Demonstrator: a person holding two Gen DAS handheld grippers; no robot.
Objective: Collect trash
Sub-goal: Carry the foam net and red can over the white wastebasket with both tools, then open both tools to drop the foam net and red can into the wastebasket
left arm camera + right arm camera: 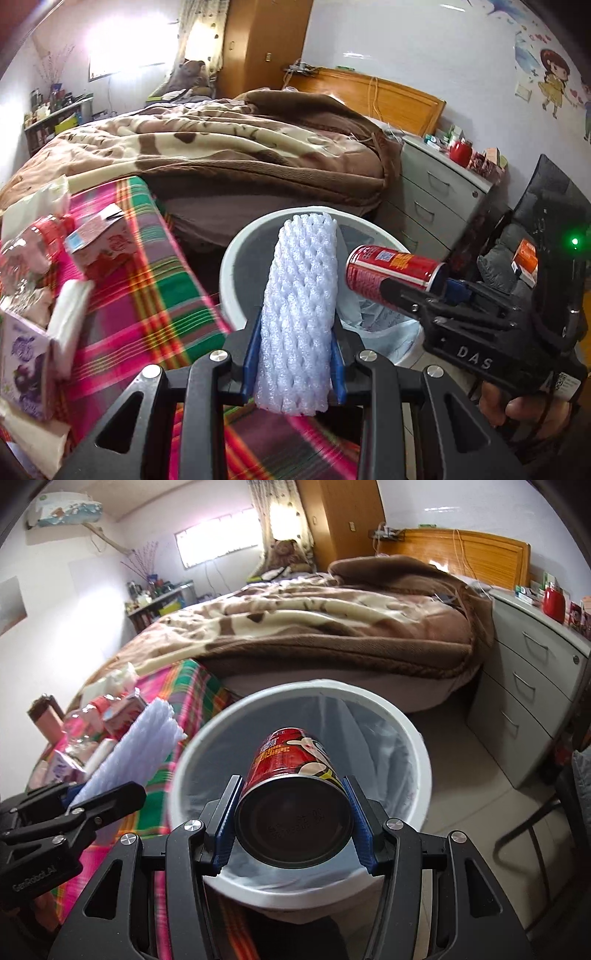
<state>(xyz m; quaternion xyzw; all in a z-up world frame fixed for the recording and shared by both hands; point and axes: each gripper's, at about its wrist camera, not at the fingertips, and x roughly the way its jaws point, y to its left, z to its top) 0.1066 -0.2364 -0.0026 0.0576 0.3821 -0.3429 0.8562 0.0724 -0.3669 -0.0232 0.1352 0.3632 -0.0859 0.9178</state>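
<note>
My left gripper is shut on a white foam net sleeve, held upright over the near rim of a white trash bin lined with a clear bag. My right gripper is shut on a red chip can, held over the bin's opening with its metal base toward the camera. The can and the right gripper also show at the right of the left wrist view. The foam sleeve and the left gripper show at the left of the right wrist view.
A table with a pink and green plaid cloth at the left holds cartons, wrappers and tissues. A bed with a brown blanket lies behind the bin. A grey drawer cabinet and a dark chair stand at the right.
</note>
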